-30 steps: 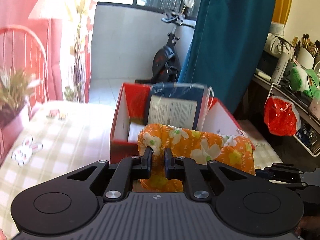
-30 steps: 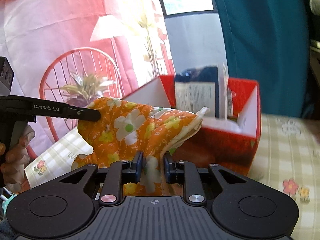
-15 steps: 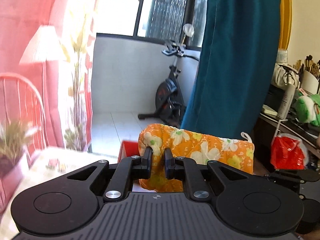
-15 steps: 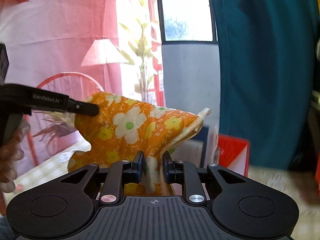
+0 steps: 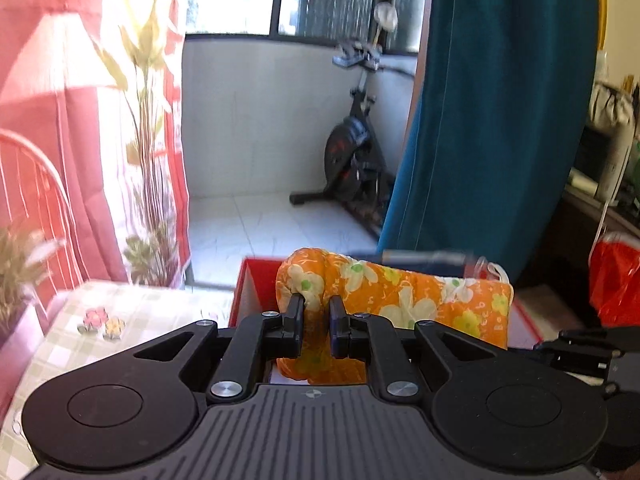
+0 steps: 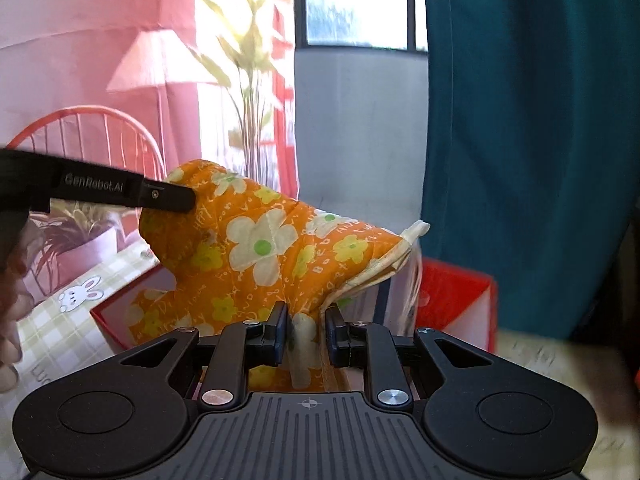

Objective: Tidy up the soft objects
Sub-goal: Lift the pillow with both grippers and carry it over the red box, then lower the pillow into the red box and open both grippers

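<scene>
An orange cloth with white and yellow flowers (image 5: 404,292) hangs bunched between both grippers, above the open red box (image 5: 256,292). My left gripper (image 5: 316,312) is shut on the cloth's left end. In the right wrist view the same orange cloth (image 6: 256,248) spreads in front of me, and my right gripper (image 6: 306,320) is shut on its lower edge. The left gripper's finger (image 6: 160,196) reaches in from the left and pinches the cloth's far end. The red box (image 6: 452,300) shows beneath and behind the cloth, with a blue package partly hidden inside it.
A checked tablecloth (image 5: 132,320) covers the table under the box. A potted plant (image 6: 80,236) and a red chair (image 6: 92,136) stand at the left. A teal curtain (image 5: 500,120), an exercise bike (image 5: 356,152), a cluttered shelf and a red bag (image 5: 616,284) lie beyond. A person's hand (image 6: 8,344) shows at the left edge.
Both grippers have carried the cloth forward over the red box. Over the second the view tipped up and then came down, so the box and table show again. Both grips are unchanged.
</scene>
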Tool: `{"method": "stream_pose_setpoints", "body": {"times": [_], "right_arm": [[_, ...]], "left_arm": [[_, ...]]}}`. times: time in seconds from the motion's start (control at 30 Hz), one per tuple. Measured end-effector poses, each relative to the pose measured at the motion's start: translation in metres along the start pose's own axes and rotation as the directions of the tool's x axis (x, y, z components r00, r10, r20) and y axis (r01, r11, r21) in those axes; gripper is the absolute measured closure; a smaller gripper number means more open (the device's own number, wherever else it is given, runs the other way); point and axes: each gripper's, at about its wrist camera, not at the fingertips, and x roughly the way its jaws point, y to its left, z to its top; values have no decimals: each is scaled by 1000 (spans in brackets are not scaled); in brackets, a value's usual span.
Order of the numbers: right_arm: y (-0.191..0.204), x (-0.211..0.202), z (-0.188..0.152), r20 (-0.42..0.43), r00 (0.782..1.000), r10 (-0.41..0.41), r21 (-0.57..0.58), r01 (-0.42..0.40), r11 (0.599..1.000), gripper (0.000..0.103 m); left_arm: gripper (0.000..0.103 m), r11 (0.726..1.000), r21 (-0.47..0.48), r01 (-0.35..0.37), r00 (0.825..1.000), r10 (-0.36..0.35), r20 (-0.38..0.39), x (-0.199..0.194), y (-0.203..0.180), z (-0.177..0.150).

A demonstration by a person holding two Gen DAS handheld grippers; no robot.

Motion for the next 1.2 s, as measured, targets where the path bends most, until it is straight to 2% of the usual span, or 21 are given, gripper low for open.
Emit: {"method": "stream_pose_setpoints", "body": {"times": [0.27,0.33,0.4,0.5,0.6,0.77,0.83,0.9,0.93,1.03,1.07,1.13,1.2], "right_arm": [[-15,36,-15,-155,987,41,127,-21,992,85],[-20,43,-19,-192,980,54,175,-20,984,85],[-25,48,-22,-210,976,66,216,-20,976,85],[-29,55,-25,-249,967,54,214,0,977,85],[-29,62,-28,-287,958,20,192,37,981,85],[-22,64,-27,-283,956,-73,104,106,989,81],[-18,60,-24,-251,961,-115,88,141,986,70],[-13,52,-22,-200,970,-138,73,155,985,66],[-12,48,-22,-181,973,-145,69,159,985,60],[-7,33,-21,-111,985,-135,58,142,988,42],[-5,29,-21,-93,987,-129,50,134,990,39],[-2,21,-21,-63,990,-125,28,127,992,22],[1,15,-23,-45,993,-108,10,109,994,10]], "left_arm": [[81,1000,18,5,993,-3,-115,19,10,-20],[59,1000,25,0,992,3,-125,21,10,-23],[49,1000,27,-3,992,7,-123,21,10,-24],[48,999,39,-26,990,31,-135,22,9,-26],[46,999,36,-17,990,22,-141,21,8,-27],[43,999,43,-12,989,18,-148,16,6,-31],[42,999,39,-7,989,12,-149,13,7,-33],[41,999,40,-1,989,7,-149,9,6,-33],[40,999,43,1,989,5,-150,7,6,-34],[36,999,50,9,989,-1,-147,-2,5,-36],[34,999,51,12,990,-4,-142,-6,4,-36],[24,998,54,18,991,-10,-132,-14,2,-39],[15,998,54,20,992,-13,-126,-21,1,-42]]}}
